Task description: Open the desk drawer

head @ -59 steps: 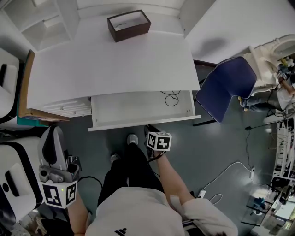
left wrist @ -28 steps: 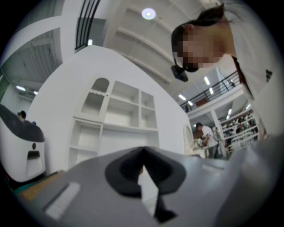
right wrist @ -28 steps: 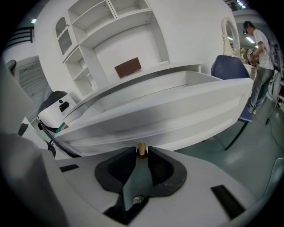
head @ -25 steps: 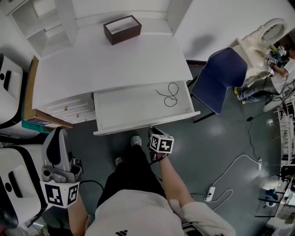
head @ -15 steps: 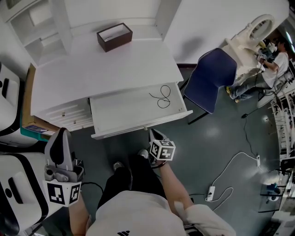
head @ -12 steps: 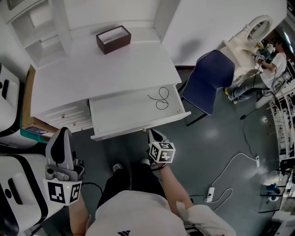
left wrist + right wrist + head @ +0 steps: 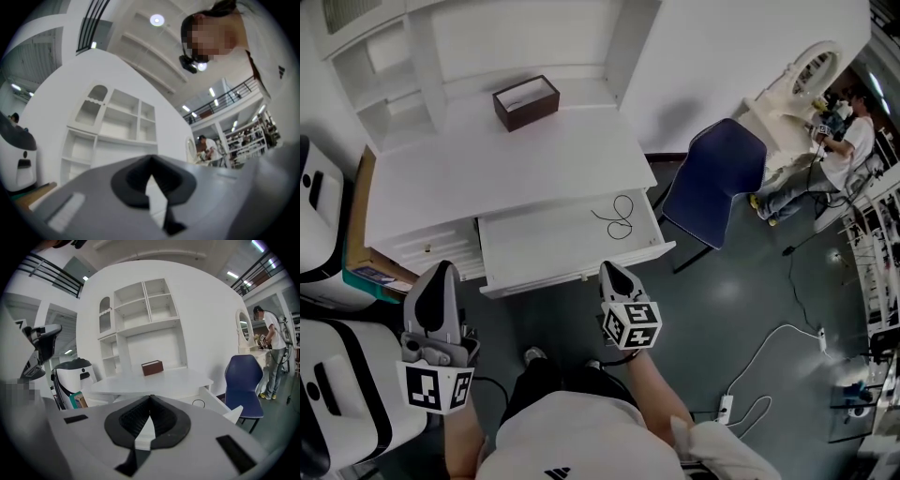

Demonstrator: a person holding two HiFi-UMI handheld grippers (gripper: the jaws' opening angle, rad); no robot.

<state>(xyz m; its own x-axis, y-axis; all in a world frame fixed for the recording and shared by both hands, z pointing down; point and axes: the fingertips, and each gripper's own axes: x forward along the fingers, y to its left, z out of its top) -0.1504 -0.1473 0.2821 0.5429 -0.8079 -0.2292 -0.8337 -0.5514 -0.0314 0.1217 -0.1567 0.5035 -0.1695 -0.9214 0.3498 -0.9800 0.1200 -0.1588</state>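
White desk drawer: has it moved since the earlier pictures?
Yes. The white desk drawer slid further out from under the white desk top, toward the person; its black cable loop is now fully uncovered.

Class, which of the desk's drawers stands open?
The wide middle drawer, pulled out with a looped black cord inside; the small drawers beside it are shut.

A brown box [image 7: 525,102] is being kept before white shelves [image 7: 370,80]; a blue chair [image 7: 710,187] and a power strip [image 7: 724,406] are being left standing on the grey floor [image 7: 750,281].
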